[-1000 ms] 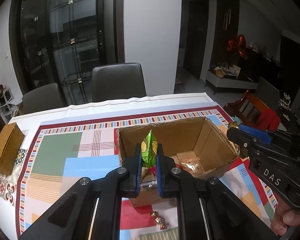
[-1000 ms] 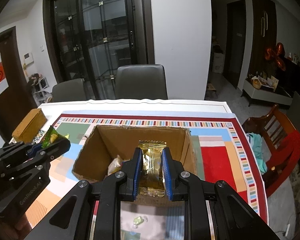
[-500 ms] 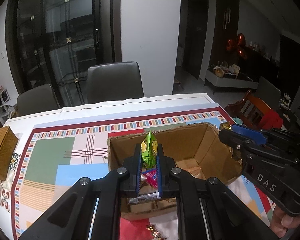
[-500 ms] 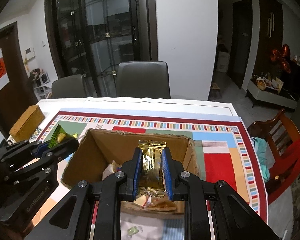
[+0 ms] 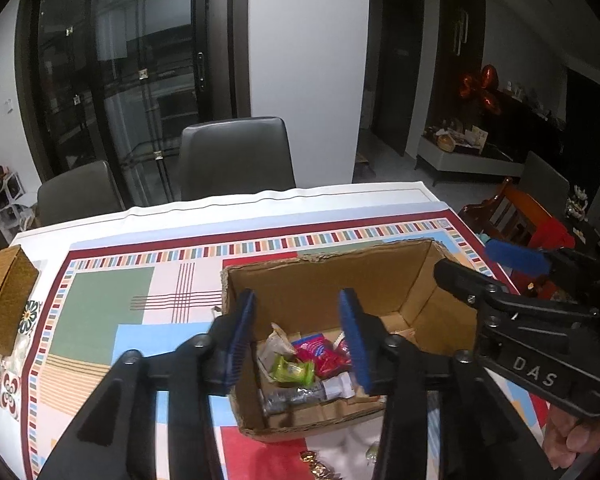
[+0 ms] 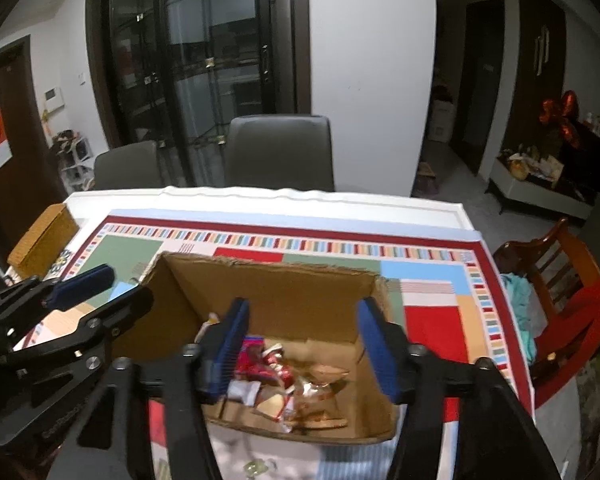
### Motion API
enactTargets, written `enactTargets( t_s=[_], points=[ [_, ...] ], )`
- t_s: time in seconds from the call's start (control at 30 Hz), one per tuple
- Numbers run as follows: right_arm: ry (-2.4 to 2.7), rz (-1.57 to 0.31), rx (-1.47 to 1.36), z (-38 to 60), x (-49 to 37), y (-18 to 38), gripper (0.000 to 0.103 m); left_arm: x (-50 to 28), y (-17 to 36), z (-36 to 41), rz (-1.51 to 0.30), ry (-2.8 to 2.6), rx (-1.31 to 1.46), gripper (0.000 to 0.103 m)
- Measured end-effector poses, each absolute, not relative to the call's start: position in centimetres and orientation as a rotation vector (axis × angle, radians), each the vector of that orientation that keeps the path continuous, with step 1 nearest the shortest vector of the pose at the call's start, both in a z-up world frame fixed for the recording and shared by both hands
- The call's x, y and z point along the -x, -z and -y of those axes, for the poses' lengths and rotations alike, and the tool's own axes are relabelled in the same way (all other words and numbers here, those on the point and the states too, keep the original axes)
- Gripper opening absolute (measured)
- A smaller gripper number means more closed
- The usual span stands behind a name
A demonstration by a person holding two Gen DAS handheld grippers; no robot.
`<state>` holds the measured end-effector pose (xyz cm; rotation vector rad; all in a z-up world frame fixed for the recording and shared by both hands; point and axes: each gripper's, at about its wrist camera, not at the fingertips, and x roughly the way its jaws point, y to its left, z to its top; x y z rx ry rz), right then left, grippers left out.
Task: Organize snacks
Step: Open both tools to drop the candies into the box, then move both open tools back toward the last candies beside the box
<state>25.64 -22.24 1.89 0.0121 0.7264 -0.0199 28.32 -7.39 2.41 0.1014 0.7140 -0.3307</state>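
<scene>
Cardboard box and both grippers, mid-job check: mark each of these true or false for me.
1. The left gripper grips a green packet. False: its fingers stand apart with nothing between them; the green packet lies in the cardboard box.
2. The right gripper is open over the box. True.
3. The box is empty. False: several wrapped snacks lie in it, among them a red packet.
4. A woven box sits at the table's left edge. True.
5. Every candy is in the box. False: a gold-wrapped candy lies on the tablecloth in front of it.
</scene>
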Motion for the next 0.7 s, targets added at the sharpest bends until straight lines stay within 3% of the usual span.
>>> enactTargets(
  t_s=[0.07,0.23,0.7],
  points=[
    [0.024,-0.725,-0.006,22.2,-25.5,-2.0,0.068,-28.2,-2.5,7.1,-0.712,0.326,-0.1,0.054],
    [0.032,-0.723,-0.009,22.3,-25.3,-2.2,0.068,-27.7,-2.8,6.7,-0.7,0.305,-0.091,0.065],
    [0.038,-0.72,-0.022,21.9,-22.9,-2.3,0.069,-25.6,-3.7,5.5,-0.679,0.288,-0.077,0.065]
  ],
)
